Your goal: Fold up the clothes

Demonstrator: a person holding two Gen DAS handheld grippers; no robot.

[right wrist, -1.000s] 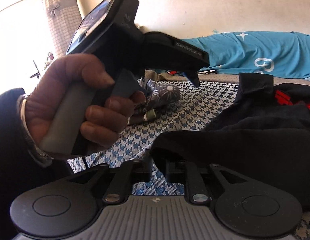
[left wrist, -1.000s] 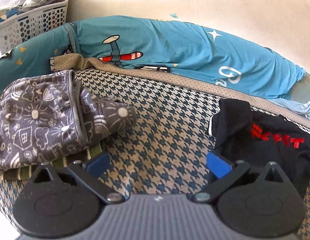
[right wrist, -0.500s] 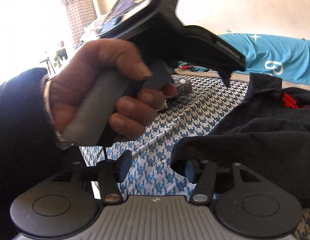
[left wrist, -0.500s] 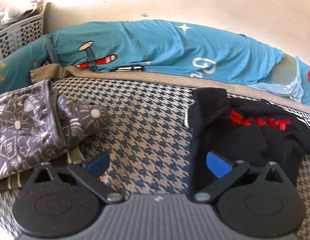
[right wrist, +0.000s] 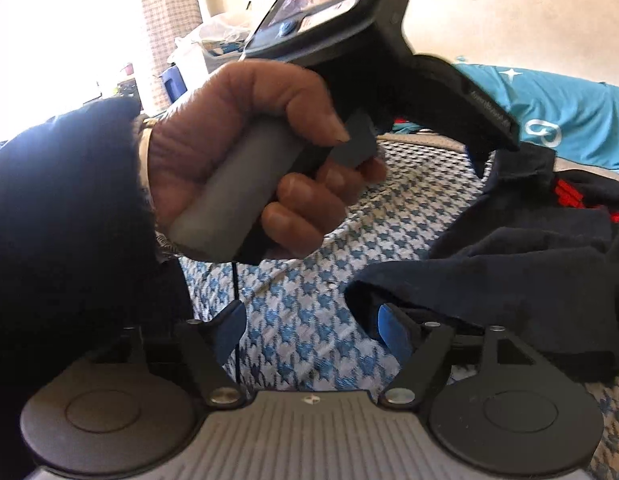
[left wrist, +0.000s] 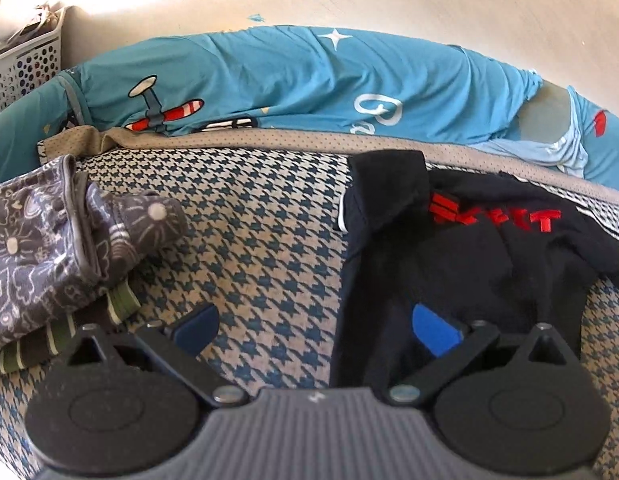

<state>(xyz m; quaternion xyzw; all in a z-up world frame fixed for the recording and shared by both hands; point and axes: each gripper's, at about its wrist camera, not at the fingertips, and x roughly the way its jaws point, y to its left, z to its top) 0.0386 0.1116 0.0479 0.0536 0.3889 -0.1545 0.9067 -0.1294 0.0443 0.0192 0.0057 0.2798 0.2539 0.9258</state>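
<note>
A: Item one, left gripper (left wrist: 315,322). State?

B: Fingers spread wide, nothing between them. Its right pad sits over the near edge of the black garment (left wrist: 461,264); its left pad is over bare houndstooth cover (left wrist: 261,240).

A: Item two, right gripper (right wrist: 311,326).

B: Also spread, gripping nothing. A fold of the black garment (right wrist: 489,280) drapes over its right finger. Whether the cloth rests on the pad or merely passes in front of it, the view does not settle.

A: Item three, the garment itself.

B: Black, red lettering, lying bunched on the cover toward the right, one sleeve or collar flap turned up at the far edge. Not flat, not squared.

A: Surroundings?

B: Grey patterned clothes (left wrist: 49,240) stacked at left over a striped piece; blue printed bedding (left wrist: 309,80) behind; white basket (left wrist: 25,64) at far left. A hand (right wrist: 249,152) grips the left tool's handle.

A: Hazards?

B: Closing on the draped fold could catch several layers, so a lift would drag the bundle rather than open it. The two tools are close together and could collide.
</note>
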